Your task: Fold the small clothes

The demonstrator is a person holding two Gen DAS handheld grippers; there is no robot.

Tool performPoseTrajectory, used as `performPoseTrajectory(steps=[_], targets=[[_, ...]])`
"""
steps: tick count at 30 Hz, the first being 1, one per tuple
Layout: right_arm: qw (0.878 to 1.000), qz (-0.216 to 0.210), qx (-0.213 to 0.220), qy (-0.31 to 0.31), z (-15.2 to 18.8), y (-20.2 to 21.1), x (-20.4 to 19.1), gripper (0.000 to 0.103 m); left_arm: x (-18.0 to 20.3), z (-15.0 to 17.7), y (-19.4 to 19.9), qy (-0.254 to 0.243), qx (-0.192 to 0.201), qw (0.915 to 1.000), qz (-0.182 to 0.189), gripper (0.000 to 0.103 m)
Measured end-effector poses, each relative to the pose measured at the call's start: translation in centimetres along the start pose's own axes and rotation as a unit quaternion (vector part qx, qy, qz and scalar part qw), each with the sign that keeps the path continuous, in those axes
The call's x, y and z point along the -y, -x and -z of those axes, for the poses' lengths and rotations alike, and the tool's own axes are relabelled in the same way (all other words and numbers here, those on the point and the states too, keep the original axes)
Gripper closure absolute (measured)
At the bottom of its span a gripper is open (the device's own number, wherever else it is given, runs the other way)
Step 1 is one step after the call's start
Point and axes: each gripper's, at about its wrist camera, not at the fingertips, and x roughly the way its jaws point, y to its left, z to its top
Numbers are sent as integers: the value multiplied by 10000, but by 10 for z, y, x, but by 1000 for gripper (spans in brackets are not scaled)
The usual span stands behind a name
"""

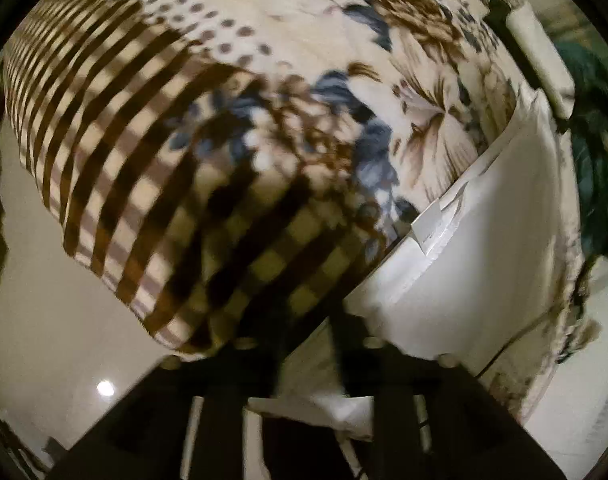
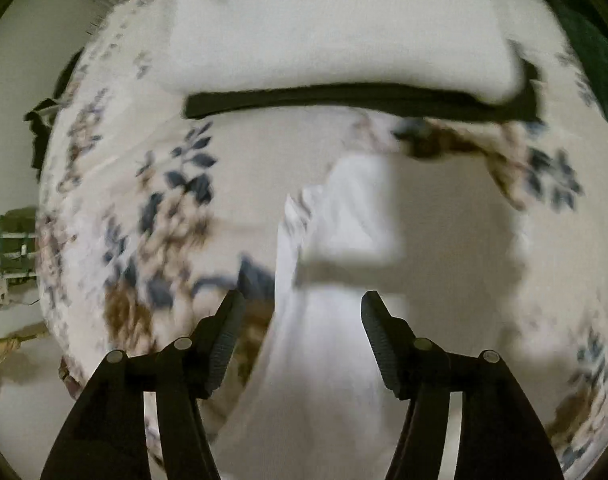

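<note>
A white garment (image 1: 476, 264) lies on a floral and striped bedspread (image 1: 207, 92), with a small white label at its hem. My left gripper (image 1: 308, 356) is shut on a fold of this white cloth, which runs down between its fingers. In the right wrist view the same white garment (image 2: 336, 320) stretches up from below toward the bed. My right gripper (image 2: 301, 300) is open, its fingers on either side of the cloth and not pinching it.
A folded white garment with a black band (image 2: 344, 100) lies further back on the bed. A dark green item (image 1: 592, 152) lies at the bed's right side. Pale floor (image 1: 55, 320) shows beyond the bed edge at left.
</note>
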Motion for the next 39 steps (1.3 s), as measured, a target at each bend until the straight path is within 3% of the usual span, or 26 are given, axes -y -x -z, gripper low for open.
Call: performPoseTrajectory(steps=[1, 2, 6, 8, 10, 12, 15, 17, 19, 21, 23, 25, 27, 29, 32, 36, 39], targets=[[10000, 54, -58, 58, 27, 13, 3, 40, -5, 0, 0, 9, -46, 9999, 111, 57], [9998, 94, -136, 99, 48, 19, 7, 40, -7, 0, 1, -23, -94, 9996, 257, 51], [9970, 24, -769, -55, 162, 16, 26, 40, 3, 4, -11, -518, -393, 9973, 340, 48], [9914, -89, -1234, -426, 236, -6, 40, 40, 13, 7, -20, -808, -457, 9953, 286, 52], [9813, -295, -1643, -963, 299, -36, 52, 40, 24, 10, -25, -1094, -386, 9927, 342, 103], [9717, -580, -1765, -1462, 344, -57, 62, 40, 32, 12, -27, -1296, -339, 9909, 138, 102], [9697, -544, -1786, -1578, 398, -84, 63, 60, 31, 14, -31, -1385, -402, 9892, -268, 102], [9615, -387, -2111, -1716, 434, -103, 66, 61, 29, 11, -33, -1232, -548, 9899, -440, 101], [9548, -548, -2246, -1870, 455, -107, 70, 61, 25, 10, -19, -1143, -668, 9904, -394, 101], [9598, -733, -1912, -1920, 453, -87, 73, 61, 37, 2, 5, -1219, -536, 9902, -417, 100], [9686, -837, -1396, -1877, 437, -56, 77, 59, 65, -16, 32, -1311, -298, 9906, -257, 86], [9733, -949, -798, -1931, 414, -21, 87, 47, 97, -40, 46, -1406, -78, 9900, -3, 25], [9727, -1060, -406, -2026, 390, 0, 98, 45, 142, -76, 51, -1503, 245, 9869, 538, 24], [9692, -1102, -24, -2203, 353, 17, 116, 45, 178, -109, 42, -1659, 334, 9821, 822, 24], [9643, -1024, 479, -2397, 291, 30, 146, 45, 261, -164, 12, -2131, 515, 9678, 1234, 24], [9580, -936, 810, -2587, 206, 29, 185, 45, 355, -229, -54, -2797, 222, 9500, 1366, 26], [9540, -966, 838, -2710, 144, 19, 211, 45, 408, -256, -99, -3266, 100, 9367, 1258, 28]])
